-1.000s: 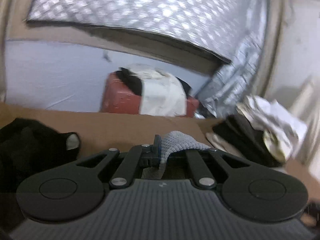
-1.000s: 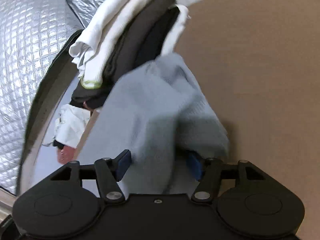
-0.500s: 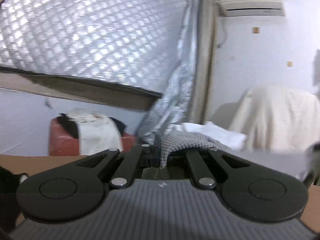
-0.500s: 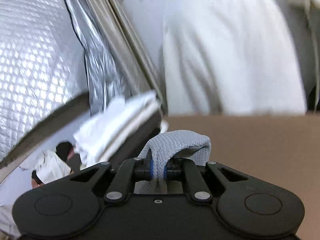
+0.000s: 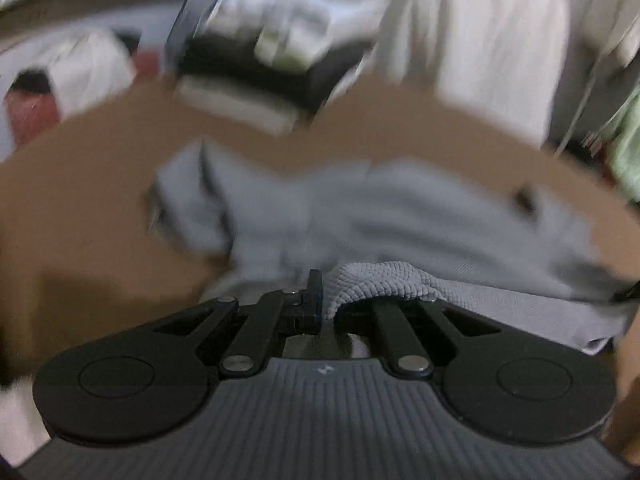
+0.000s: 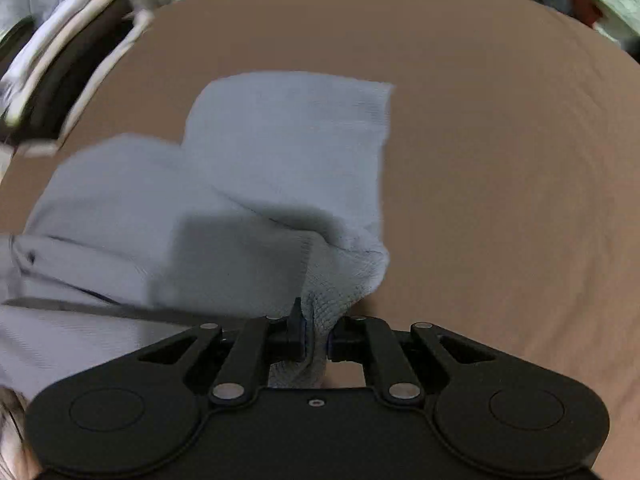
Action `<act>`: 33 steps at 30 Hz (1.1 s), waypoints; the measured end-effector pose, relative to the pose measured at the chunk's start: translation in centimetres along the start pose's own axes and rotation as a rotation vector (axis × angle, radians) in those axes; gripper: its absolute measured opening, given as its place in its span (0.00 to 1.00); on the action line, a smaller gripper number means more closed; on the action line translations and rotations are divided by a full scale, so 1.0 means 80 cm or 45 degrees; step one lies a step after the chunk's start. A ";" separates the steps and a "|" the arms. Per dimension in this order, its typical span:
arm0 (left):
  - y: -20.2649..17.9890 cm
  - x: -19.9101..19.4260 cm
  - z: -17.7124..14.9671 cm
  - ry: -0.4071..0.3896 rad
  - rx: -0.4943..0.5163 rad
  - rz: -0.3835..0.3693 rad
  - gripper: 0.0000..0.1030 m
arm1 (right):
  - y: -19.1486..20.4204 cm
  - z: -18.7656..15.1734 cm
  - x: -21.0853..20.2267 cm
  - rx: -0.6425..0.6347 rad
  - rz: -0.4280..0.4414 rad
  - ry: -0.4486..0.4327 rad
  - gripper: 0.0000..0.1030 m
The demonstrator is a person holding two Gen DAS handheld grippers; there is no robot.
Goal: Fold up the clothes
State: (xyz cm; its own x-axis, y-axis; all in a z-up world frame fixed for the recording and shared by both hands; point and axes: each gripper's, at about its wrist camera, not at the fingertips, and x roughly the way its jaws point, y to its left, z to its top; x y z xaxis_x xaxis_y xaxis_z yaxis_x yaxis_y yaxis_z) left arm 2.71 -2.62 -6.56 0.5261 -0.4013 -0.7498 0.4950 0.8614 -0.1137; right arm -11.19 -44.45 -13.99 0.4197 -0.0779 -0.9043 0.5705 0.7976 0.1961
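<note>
Your left gripper (image 5: 326, 300) and right gripper (image 6: 316, 338) each pinch the grey garment (image 6: 280, 148). It drapes onto the brown table (image 6: 500, 160), near the folded pile (image 6: 60, 68).

My light is dim and flat, with no glare. The left wrist view smears badly: the folded stack (image 5: 256, 76) and the grey garment (image 5: 400, 216) blur, and only the knit by the hand-held gripper (image 5: 326, 300) stays sharp. Fisheye bends the counter (image 6: 500, 140) edge. A soft shadow darkens the garment's fold.
</note>
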 end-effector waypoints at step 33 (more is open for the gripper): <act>0.057 0.070 0.118 -0.277 -0.277 0.543 0.50 | 0.093 -0.027 -0.059 -0.634 0.034 -0.475 0.45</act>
State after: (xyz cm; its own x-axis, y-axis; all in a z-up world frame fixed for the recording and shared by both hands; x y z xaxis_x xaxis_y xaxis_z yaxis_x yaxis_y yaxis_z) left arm 14.40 -3.87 -5.12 0.7924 -0.0364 -0.6089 0.0628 0.9978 0.0220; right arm -10.49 -36.86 -9.12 0.6992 -0.1860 -0.6903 0.1963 0.9784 -0.0647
